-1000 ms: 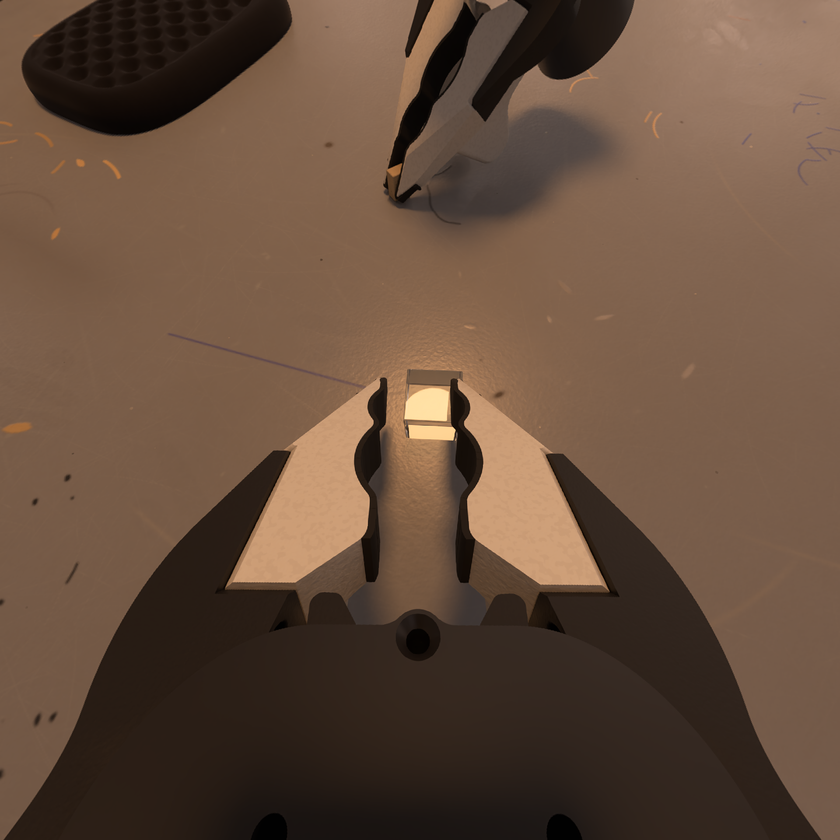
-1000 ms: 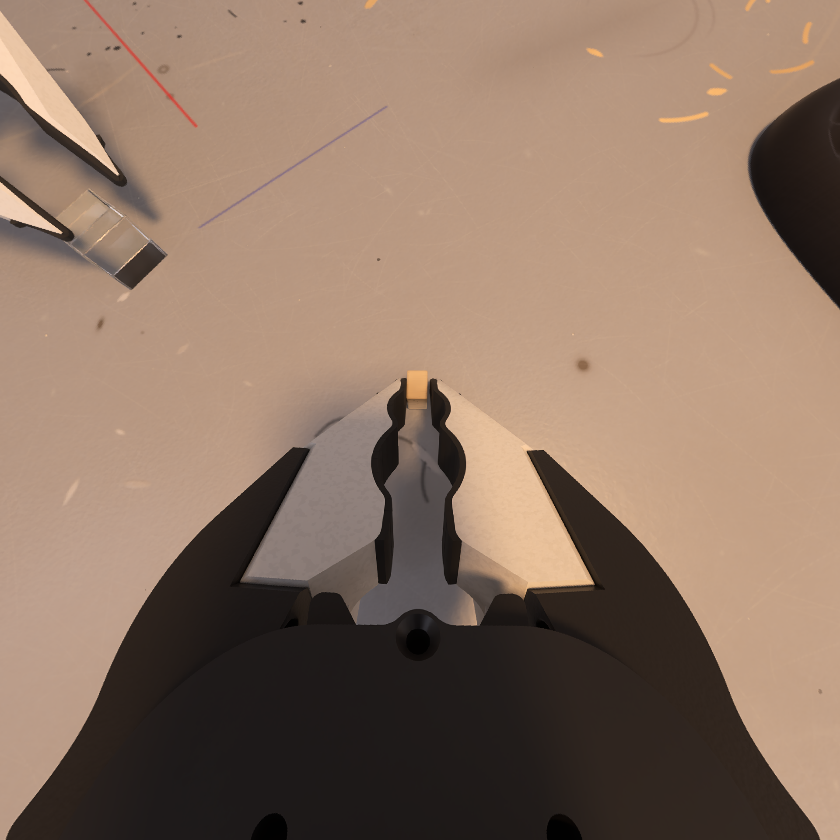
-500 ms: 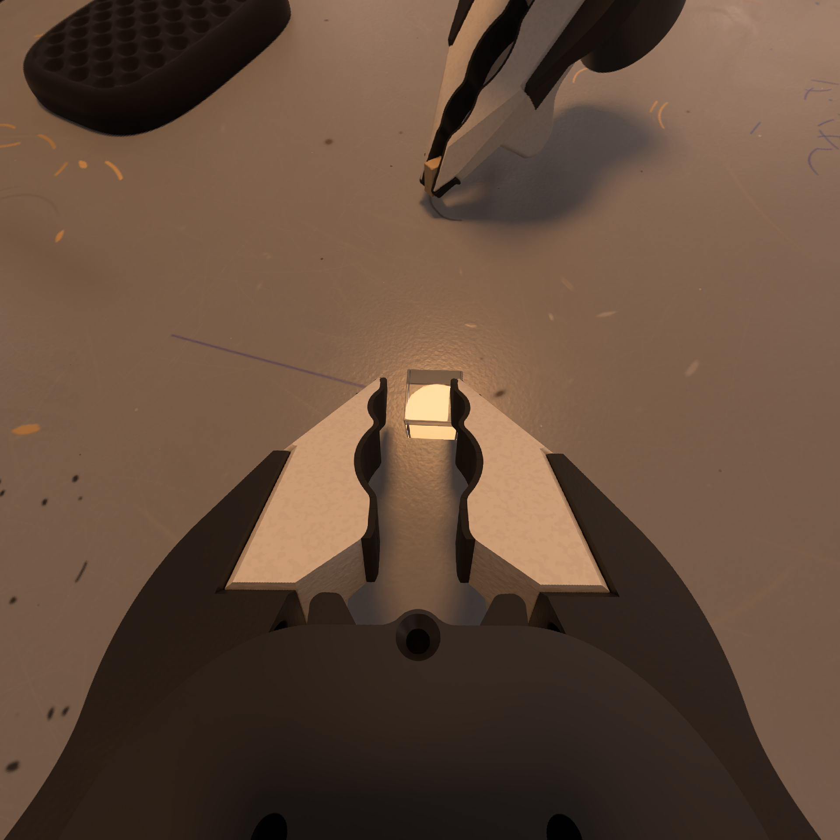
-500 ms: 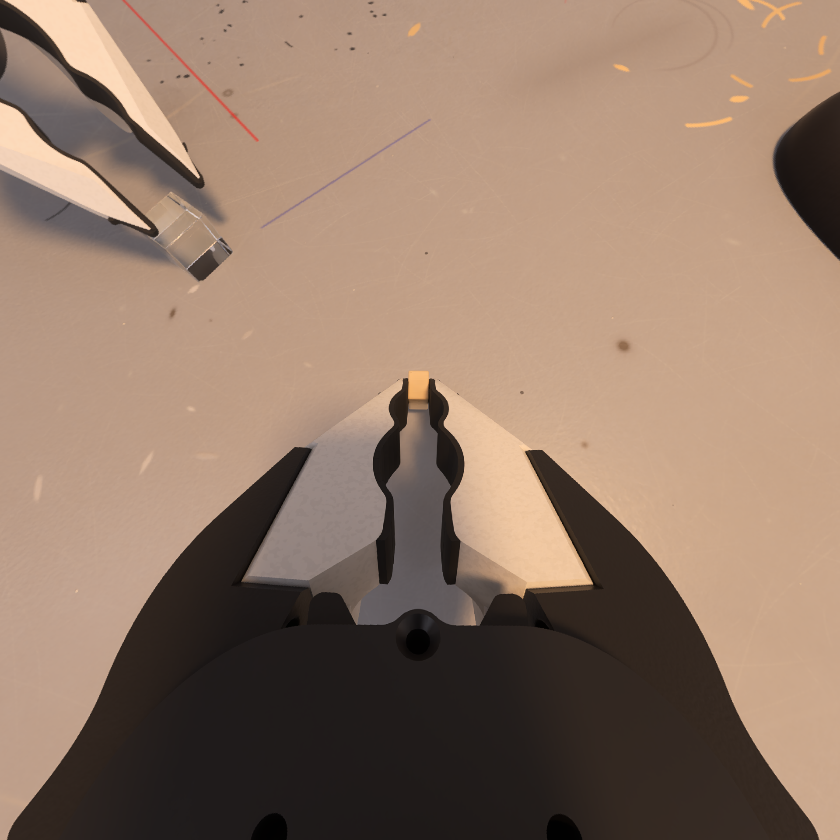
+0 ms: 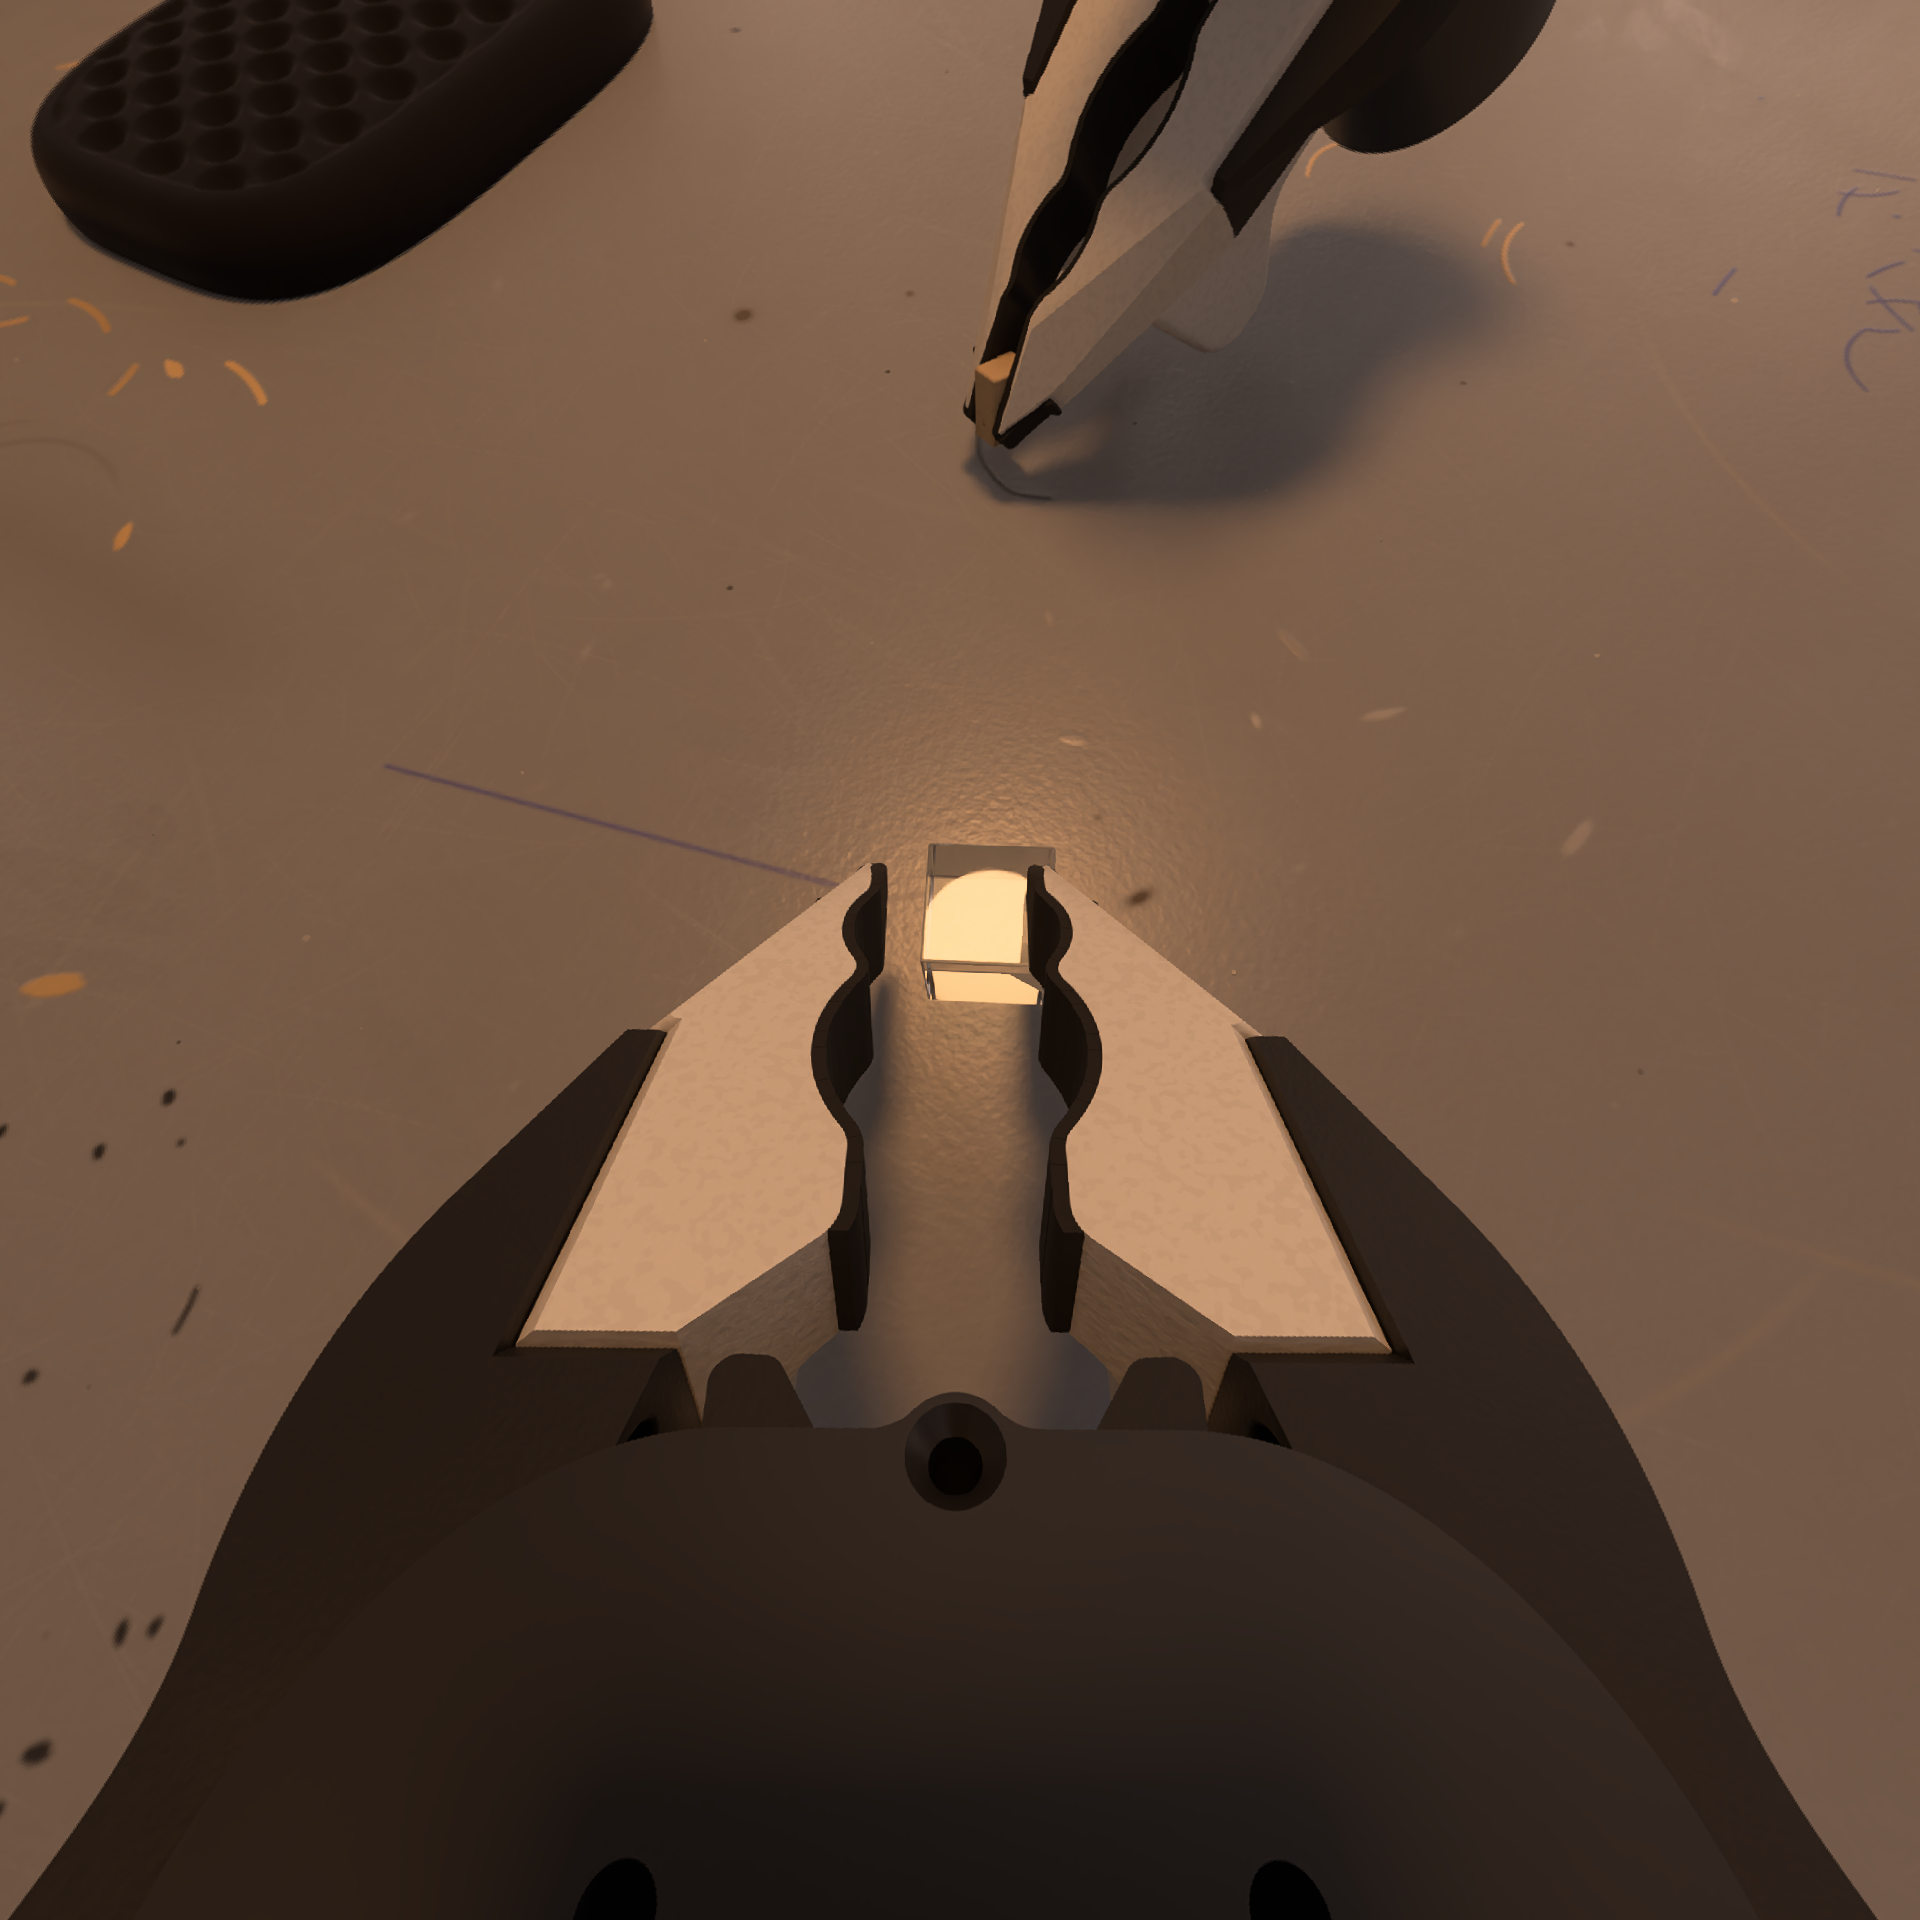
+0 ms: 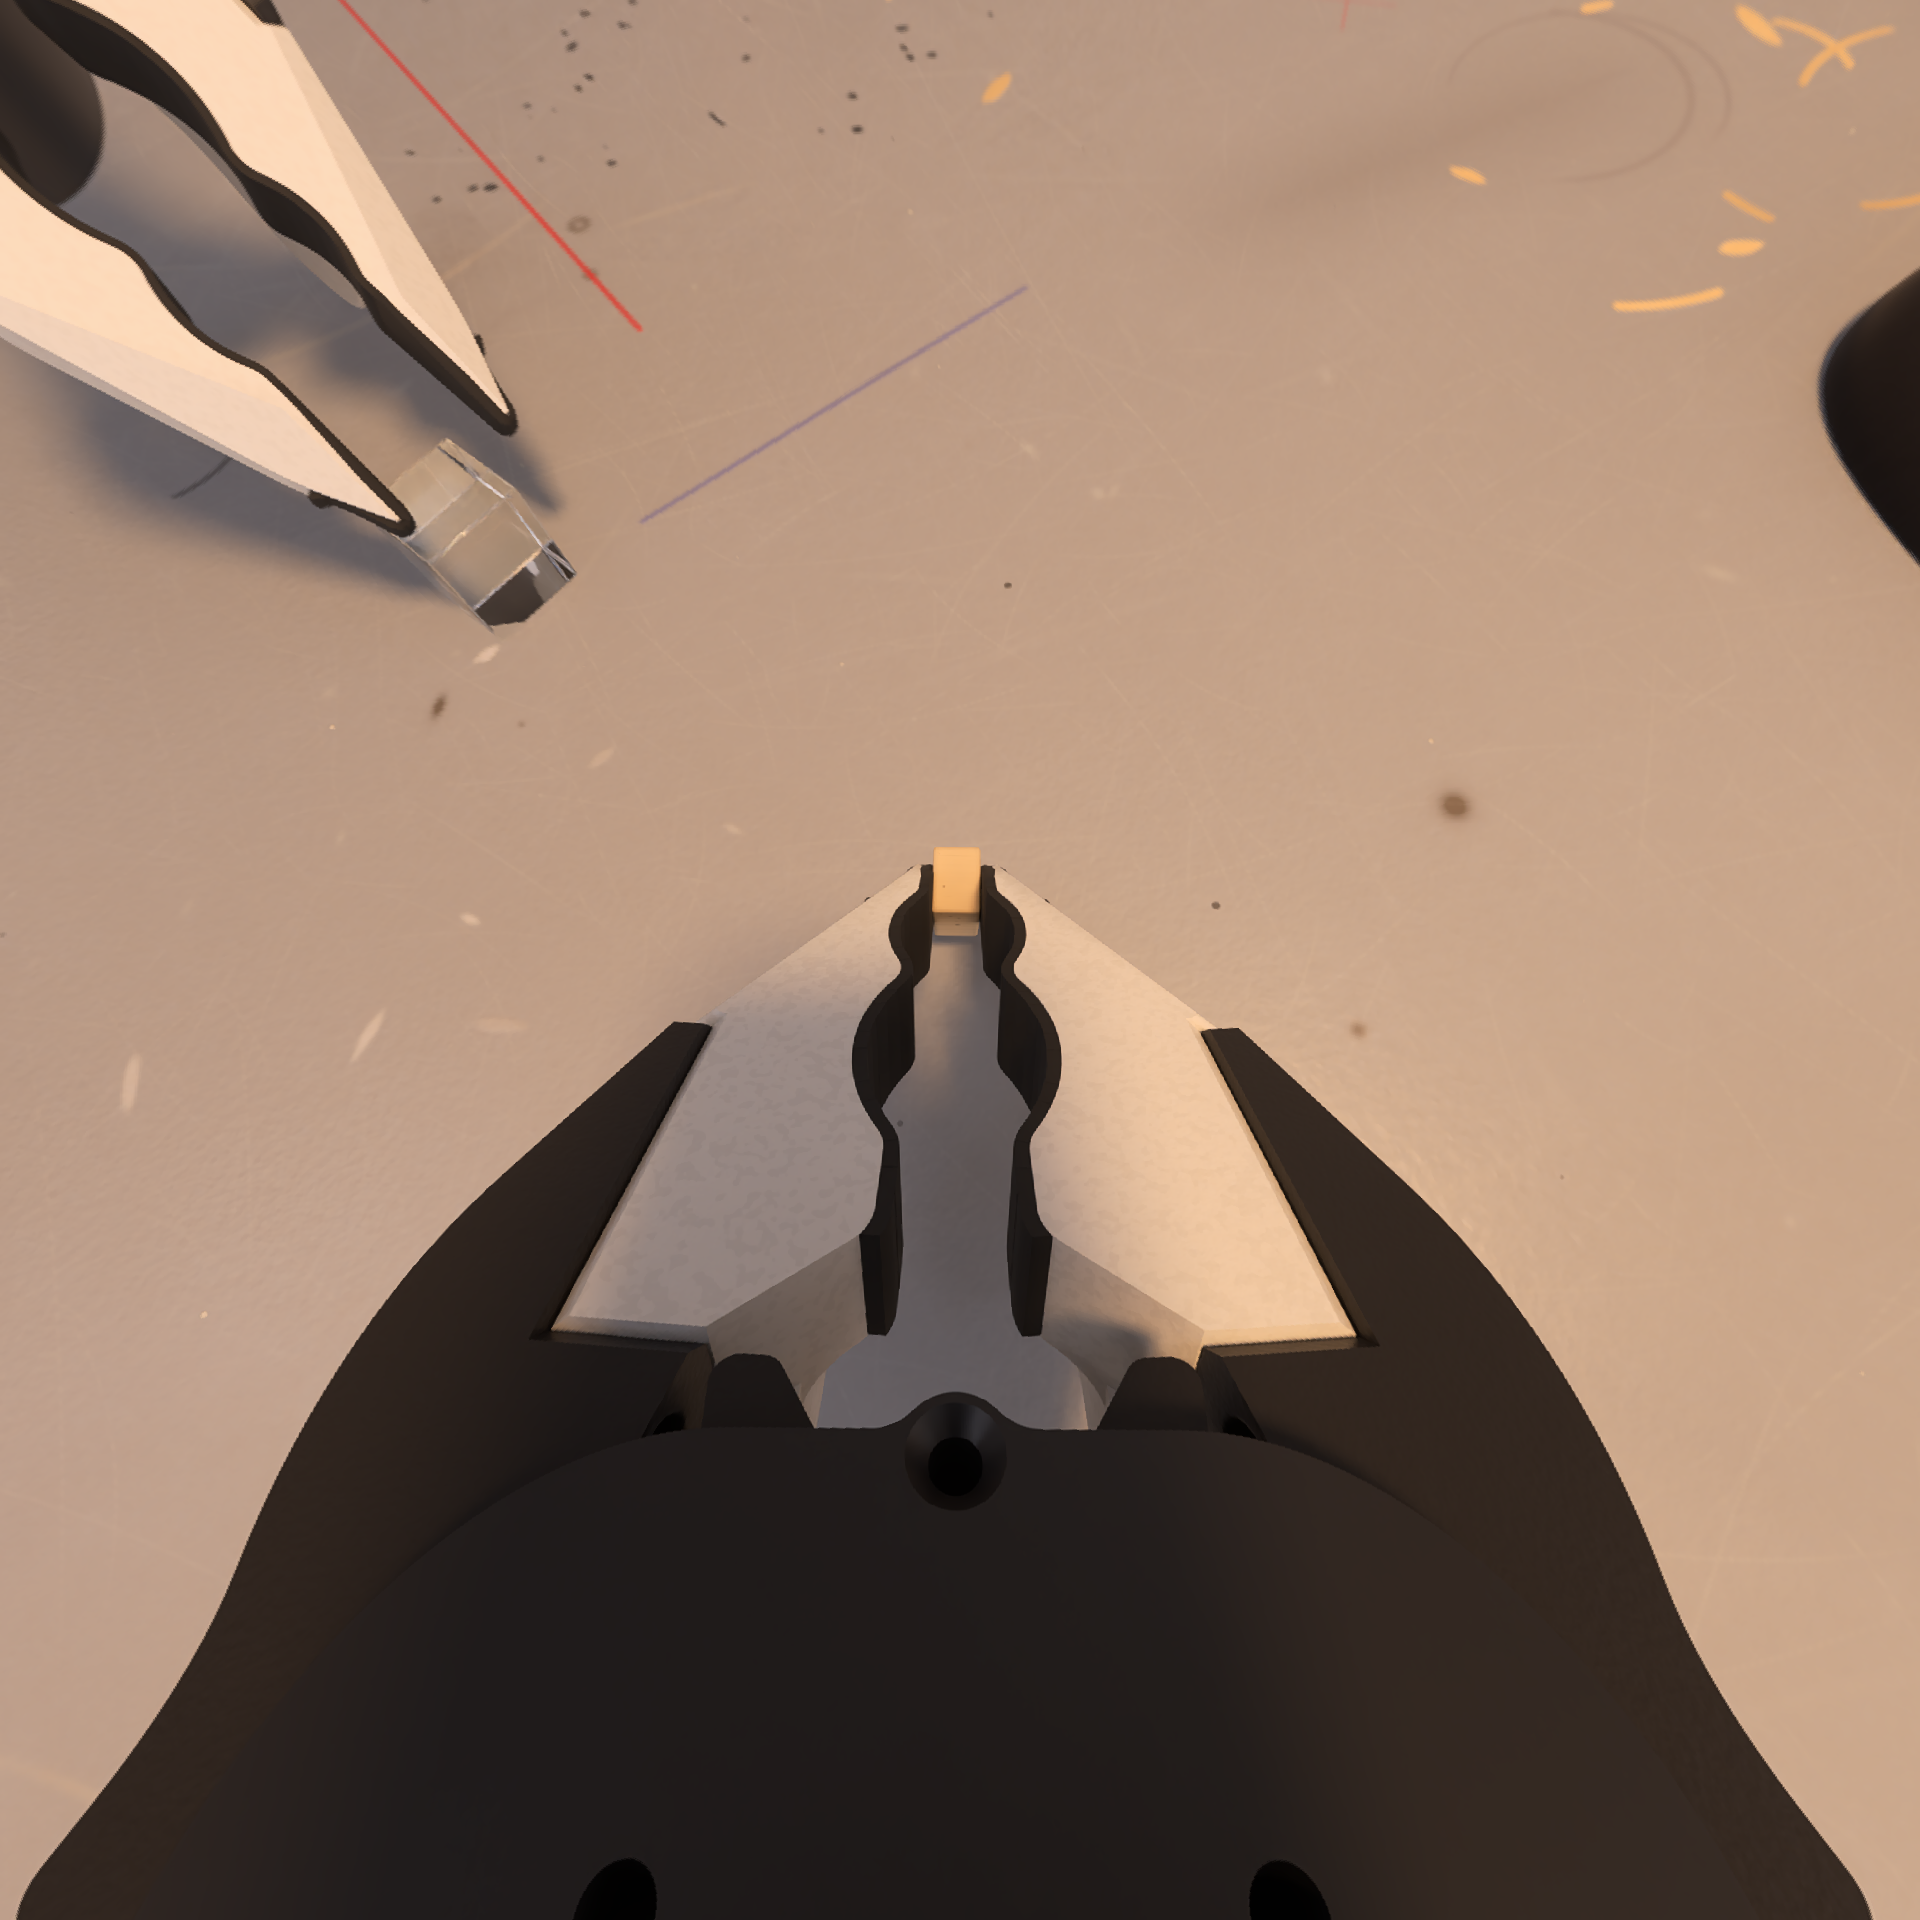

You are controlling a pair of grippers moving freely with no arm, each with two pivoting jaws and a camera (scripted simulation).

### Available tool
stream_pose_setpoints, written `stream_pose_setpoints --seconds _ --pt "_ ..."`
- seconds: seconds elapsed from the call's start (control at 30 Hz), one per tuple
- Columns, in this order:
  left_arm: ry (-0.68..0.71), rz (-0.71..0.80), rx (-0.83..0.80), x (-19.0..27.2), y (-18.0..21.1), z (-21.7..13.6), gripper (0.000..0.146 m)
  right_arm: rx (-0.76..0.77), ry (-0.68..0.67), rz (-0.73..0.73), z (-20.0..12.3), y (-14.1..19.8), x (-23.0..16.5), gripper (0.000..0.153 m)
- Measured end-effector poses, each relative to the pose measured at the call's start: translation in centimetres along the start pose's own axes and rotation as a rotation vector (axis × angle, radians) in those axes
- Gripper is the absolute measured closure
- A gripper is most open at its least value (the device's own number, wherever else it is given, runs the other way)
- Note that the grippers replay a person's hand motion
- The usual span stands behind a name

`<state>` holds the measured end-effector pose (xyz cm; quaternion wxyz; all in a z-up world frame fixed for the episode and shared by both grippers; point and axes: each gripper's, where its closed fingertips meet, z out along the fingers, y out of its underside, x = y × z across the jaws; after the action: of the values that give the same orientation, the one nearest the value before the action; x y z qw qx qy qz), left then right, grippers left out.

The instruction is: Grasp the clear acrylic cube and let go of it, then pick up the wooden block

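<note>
1. The desk lies bare between the two grippers, leaving a wide lane across the middle.
2. A black perforated pad blocks the far left corner in the left wrist view.
3. The right gripper, tips down near the desk, stands ahead and right of the left gripper.
4. The clear acrylic cube fills part of the left gripper's gap, against one finger.
5. The wooden block plugs the right gripper's tips.

The clear acrylic cube rests on the tabletop, while the small pale wooden block is held raised.
</note>
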<state>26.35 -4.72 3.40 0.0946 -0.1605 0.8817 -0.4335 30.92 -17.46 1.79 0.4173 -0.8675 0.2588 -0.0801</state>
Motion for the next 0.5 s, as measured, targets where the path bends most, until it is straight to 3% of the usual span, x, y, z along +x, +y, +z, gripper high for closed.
stream_pose_setpoints --seconds 0.23,0.5 --pt "0.001 0.002 -0.001 0.0 0.0 0.0 0.119 0.091 -0.017 -0.061 -0.6 -1.3 -0.8 0.145" --pt "0.001 0.002 -0.006 0.0 0.0 0.0 0.12 0.094 -0.031 -0.113 -0.5 -1.3 -1.5 0.145"
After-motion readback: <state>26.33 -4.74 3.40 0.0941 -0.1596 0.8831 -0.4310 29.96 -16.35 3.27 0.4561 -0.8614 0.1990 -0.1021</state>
